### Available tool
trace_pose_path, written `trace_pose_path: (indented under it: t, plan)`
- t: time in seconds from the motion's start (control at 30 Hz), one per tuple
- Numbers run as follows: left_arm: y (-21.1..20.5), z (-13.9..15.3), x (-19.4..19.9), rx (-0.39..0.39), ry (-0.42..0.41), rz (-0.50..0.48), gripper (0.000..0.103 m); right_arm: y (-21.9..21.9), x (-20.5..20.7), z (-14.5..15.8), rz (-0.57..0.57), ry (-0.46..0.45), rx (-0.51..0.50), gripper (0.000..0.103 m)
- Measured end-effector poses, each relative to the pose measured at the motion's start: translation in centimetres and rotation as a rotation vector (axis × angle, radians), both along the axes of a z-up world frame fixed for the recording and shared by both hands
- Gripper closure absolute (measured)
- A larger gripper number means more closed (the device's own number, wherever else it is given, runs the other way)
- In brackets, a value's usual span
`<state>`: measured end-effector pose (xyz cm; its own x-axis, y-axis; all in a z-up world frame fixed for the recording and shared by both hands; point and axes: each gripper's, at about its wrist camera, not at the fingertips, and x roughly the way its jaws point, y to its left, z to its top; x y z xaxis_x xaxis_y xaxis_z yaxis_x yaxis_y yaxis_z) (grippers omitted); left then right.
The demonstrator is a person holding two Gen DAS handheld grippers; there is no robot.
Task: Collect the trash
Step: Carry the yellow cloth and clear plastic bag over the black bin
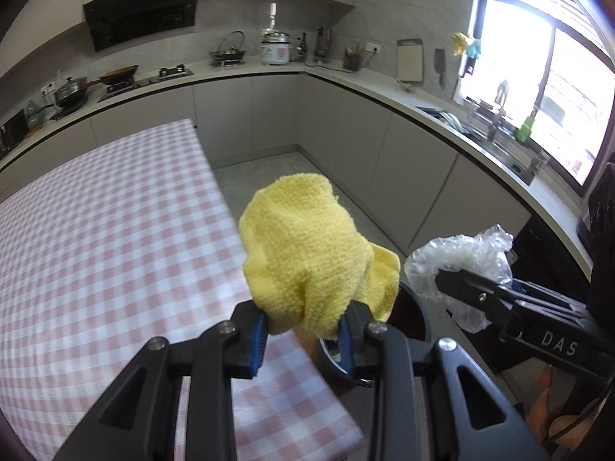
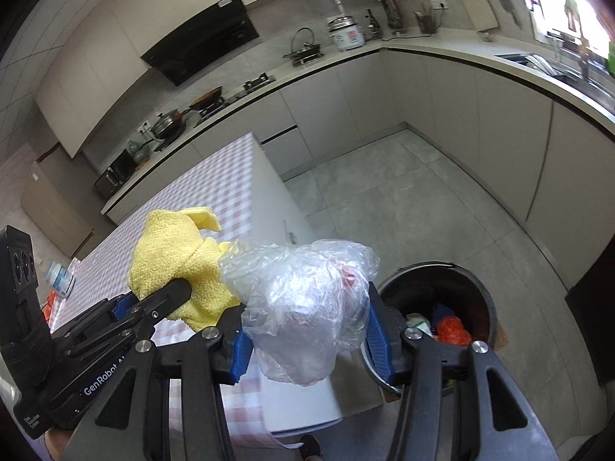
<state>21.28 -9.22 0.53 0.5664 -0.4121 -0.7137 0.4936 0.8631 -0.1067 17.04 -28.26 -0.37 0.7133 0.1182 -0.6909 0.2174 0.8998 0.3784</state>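
My left gripper (image 1: 303,340) is shut on a crumpled yellow cloth (image 1: 307,246), held above the right edge of the pink checked table (image 1: 96,253). The same yellow cloth (image 2: 173,257) shows in the right wrist view, clamped by the left gripper (image 2: 169,292). My right gripper (image 2: 307,340) is shut on a crumpled clear plastic bag (image 2: 303,299) with something red inside. That plastic bag (image 1: 461,253) appears right of the cloth in the left wrist view, with the right gripper (image 1: 449,280) on it. A dark round trash bin (image 2: 442,307) stands on the floor by the table's end, holding an orange bag and other scraps.
Grey kitchen counters (image 1: 346,77) wrap the room, with a stove, pans, a rice cooker (image 1: 275,48) and a sink (image 1: 480,130) under the window. A small white bottle (image 2: 59,278) stands on the table at the left. Grey tiled floor (image 2: 403,199) lies between table and cabinets.
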Motion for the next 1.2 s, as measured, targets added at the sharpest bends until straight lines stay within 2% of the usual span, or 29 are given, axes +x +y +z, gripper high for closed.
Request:
trace_pose_path:
  t: [0.3,0.47,0.83,1.2]
  plan:
    - [-4.8,-1.2,-1.5,0.012,0.036,-0.077,0.071,-5.6,-3.5,-1.3,-0.096,0.039,0.005,0.050]
    - [-6.8,-2.0,-2.3,0.020,0.057,-0.086,0.071,-7.8,-4.6,-2.0,-0.113,0.059,0.008,0.050]
    - [-9.3,-4.4,-2.5,0.045,0.102,-0.047,0.071,-11.4,-5.3,-4.6,-0.099,0.111,0.016,0.050]
    - [-10.1,-7.8,-2.5,0.087,0.144,0.019,0.071,-12.3,-3.9,-7.8,-0.060,0.163,0.013,0.050]
